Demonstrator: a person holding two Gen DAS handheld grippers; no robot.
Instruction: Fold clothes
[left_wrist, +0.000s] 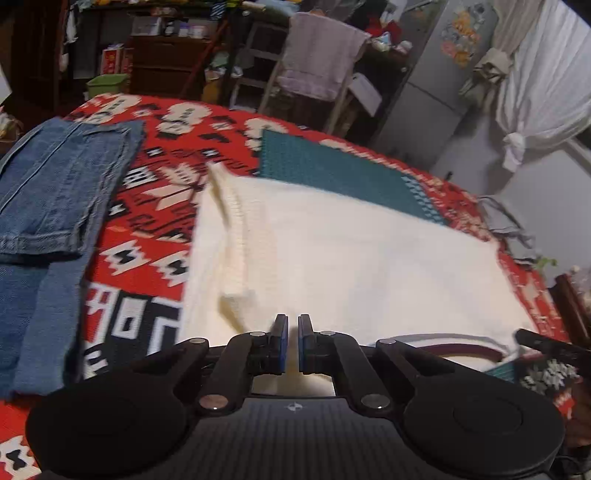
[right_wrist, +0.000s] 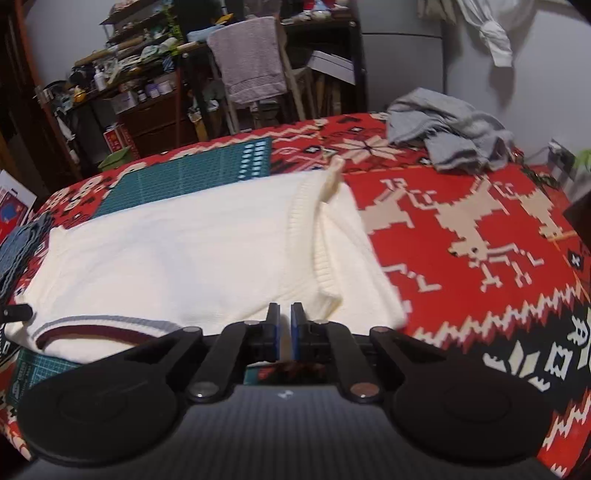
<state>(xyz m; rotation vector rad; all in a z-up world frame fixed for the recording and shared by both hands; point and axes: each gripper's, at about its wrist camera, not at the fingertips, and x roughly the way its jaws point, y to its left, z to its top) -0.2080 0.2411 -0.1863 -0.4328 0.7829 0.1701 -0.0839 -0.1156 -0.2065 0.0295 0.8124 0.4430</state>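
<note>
A white knit sweater (left_wrist: 351, 258) (right_wrist: 184, 258) lies flat on a red patterned blanket (left_wrist: 155, 236) (right_wrist: 461, 295), partly over a teal cutting mat (left_wrist: 332, 173) (right_wrist: 192, 177). A ribbed sleeve (left_wrist: 236, 221) (right_wrist: 325, 240) is folded in over each side. Its striped maroon and grey collar (right_wrist: 103, 328) sits at the near edge, between the two grippers. My left gripper (left_wrist: 293, 343) is shut on the near edge at the sweater's left side. My right gripper (right_wrist: 284, 332) is shut on the near edge at the right side, white knit showing between the pads.
Folded blue jeans (left_wrist: 55, 192) lie on the blanket left of the sweater. A crumpled grey garment (right_wrist: 450, 136) sits at the far right corner. Behind the bed stand a chair draped with a towel (left_wrist: 317, 55) (right_wrist: 247, 55), cluttered shelves and a fridge (left_wrist: 436, 74).
</note>
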